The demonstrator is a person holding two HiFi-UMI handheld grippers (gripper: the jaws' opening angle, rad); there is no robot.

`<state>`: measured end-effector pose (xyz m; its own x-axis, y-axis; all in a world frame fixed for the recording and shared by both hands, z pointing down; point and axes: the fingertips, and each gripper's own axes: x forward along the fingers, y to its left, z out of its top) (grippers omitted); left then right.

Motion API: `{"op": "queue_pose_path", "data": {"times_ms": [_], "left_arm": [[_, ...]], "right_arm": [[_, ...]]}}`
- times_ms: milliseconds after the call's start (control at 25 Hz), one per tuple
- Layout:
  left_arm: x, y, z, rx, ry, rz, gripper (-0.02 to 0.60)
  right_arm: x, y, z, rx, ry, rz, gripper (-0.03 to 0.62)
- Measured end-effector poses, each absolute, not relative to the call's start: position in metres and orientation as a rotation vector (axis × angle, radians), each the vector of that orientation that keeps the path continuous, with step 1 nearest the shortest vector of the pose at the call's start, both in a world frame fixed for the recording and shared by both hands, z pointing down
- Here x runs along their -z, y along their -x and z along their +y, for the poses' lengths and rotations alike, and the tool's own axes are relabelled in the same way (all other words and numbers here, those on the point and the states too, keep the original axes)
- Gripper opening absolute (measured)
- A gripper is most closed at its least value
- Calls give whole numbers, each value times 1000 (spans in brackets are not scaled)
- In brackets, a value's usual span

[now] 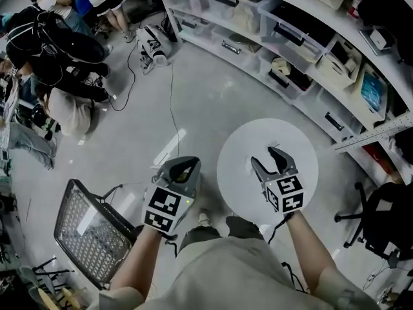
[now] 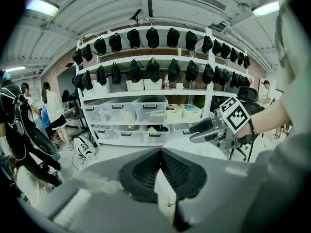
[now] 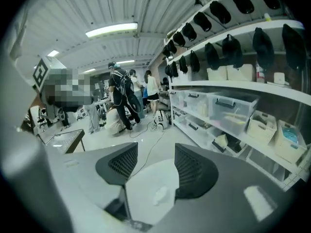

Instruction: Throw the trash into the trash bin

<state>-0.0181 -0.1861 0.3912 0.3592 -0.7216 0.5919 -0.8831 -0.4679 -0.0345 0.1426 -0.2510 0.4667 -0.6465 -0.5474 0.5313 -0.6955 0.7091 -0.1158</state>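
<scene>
Trash (image 3: 160, 196), a small crumpled white scrap, lies on the round white table (image 1: 239, 144). I see it between my right gripper's (image 3: 155, 149) wide, empty jaws. My left gripper (image 2: 159, 151) is closed on nothing.

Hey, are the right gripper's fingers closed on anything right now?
No, the right gripper has its fingers apart, and between them only the white table and a small crumpled scrap on it show.

Open floor (image 1: 206, 82) runs up the frame's middle (one thin cable (image 1: 171, 99) crosses it). Shelves (image 1: 290, 31) wall the upper right; round table (image 1: 235, 166) centre right, office chair (image 1: 381, 218) right edge, mesh bin (image 1: 84, 225) lower left, people (image 1: 55, 44) upper left.
</scene>
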Motion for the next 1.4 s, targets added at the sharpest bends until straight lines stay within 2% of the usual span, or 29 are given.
{"op": "queue_pose_path", "data": {"times_ms": [400,880,1280,1400], "left_arm": [[-490,7,-173,-768,-2103,-1372,2],[-565,8,-148,-762,-1936,-1337,2],[-574,23,-124,-741,-1888,-1348,2],[-576,33,-112,-741,-1862,-1359,2]], "right_arm": [[-615,-140,-240,-546,-763,-2245,239],[-718,-134,-233,-561,-629,-2068,222],[-724,-144,-235,-552,-675,-2001,95],[-712,-143,-237,-545,-685,-2018,83]]}}
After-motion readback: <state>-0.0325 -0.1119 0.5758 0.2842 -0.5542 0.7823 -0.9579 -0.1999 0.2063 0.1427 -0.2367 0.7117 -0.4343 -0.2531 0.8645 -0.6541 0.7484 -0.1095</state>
